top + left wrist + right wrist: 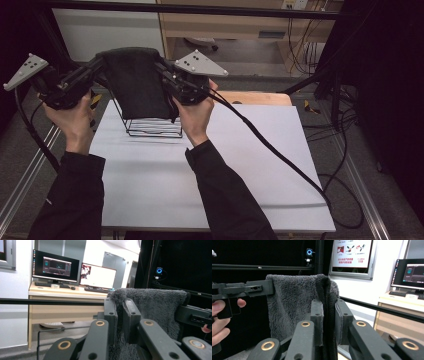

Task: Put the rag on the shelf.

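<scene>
In the high view, you are holding a dark towel [137, 80] up in the upper left of the frame, stretched between the left gripper [100, 62] and the right gripper [159, 66], each pinching a top corner. The towel is hanging down in front of a wire rack [152, 127] that is standing on the white table [210, 170] just below it; whether its hem is touching the rack cannot be told. In the left gripper view, your jaws are rising from the bottom centre and are clamping narrow on the towel's fluffy edge [150, 307], while the other gripper is gripping the far corner at the right edge of the frame. In the right gripper view, your jaws are likewise squeezing tight on a folded hem [325, 300] at the centre, with the towel spreading toward the left gripper [265, 288] at the left of the frame. The towel looks soft, light and limp, so it is likely sagging wherever you are not holding it; the two top corners seem the best hold, keeping it taut for draping over the rack.
</scene>
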`<move>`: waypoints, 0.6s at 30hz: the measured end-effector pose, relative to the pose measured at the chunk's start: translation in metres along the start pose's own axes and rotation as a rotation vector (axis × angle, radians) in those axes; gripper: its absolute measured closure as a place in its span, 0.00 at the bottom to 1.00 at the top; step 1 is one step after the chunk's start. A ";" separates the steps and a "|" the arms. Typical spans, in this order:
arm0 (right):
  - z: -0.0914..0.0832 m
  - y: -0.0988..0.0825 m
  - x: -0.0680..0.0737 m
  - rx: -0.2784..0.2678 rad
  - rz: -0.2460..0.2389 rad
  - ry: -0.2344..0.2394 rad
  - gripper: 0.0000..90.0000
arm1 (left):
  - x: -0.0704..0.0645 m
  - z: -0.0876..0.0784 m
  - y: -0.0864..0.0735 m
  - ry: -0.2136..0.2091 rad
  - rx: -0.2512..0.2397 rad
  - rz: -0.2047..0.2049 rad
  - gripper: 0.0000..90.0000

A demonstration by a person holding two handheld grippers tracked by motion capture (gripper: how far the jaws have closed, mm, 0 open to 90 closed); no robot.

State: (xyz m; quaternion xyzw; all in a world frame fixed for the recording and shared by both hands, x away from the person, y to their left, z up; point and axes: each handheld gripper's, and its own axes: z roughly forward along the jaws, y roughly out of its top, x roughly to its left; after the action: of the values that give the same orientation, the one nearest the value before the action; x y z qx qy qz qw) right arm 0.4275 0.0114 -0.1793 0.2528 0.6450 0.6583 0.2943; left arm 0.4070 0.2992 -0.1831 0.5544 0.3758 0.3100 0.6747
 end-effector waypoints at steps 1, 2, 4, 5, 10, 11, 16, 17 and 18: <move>0.003 0.005 0.000 -0.004 -0.005 -0.004 0.88 | 0.001 0.001 0.002 0.001 0.001 -0.003 0.92; 0.005 0.007 0.000 -0.008 -0.006 -0.004 0.88 | 0.003 0.003 0.005 0.001 -0.002 -0.006 0.92; 0.006 0.009 0.000 -0.012 -0.004 -0.004 0.88 | 0.004 0.005 0.009 0.004 -0.008 -0.008 0.92; 0.007 0.011 -0.001 -0.014 -0.004 -0.005 0.89 | 0.005 0.006 0.011 0.005 -0.011 -0.008 0.92; 0.014 0.021 -0.002 -0.025 -0.012 -0.012 0.89 | 0.007 0.011 0.021 0.022 -0.019 0.009 0.92; 0.015 0.022 -0.002 -0.026 -0.011 -0.012 0.89 | 0.007 0.013 0.023 0.024 -0.021 0.006 0.92; 0.024 0.032 -0.004 -0.032 -0.018 -0.019 0.88 | 0.013 0.019 0.033 0.034 -0.027 -0.004 0.92; 0.026 0.034 -0.004 -0.032 -0.023 -0.022 0.88 | 0.013 0.021 0.035 0.039 -0.032 -0.004 0.92; 0.028 0.036 -0.004 -0.033 -0.023 -0.024 0.88 | 0.014 0.022 0.037 0.044 -0.035 -0.005 0.92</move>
State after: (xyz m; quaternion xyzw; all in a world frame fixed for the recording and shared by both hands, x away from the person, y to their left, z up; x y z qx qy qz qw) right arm 0.4487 0.0283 -0.1422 0.2483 0.6333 0.6625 0.3137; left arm 0.4331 0.3070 -0.1466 0.5349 0.3865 0.3268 0.6766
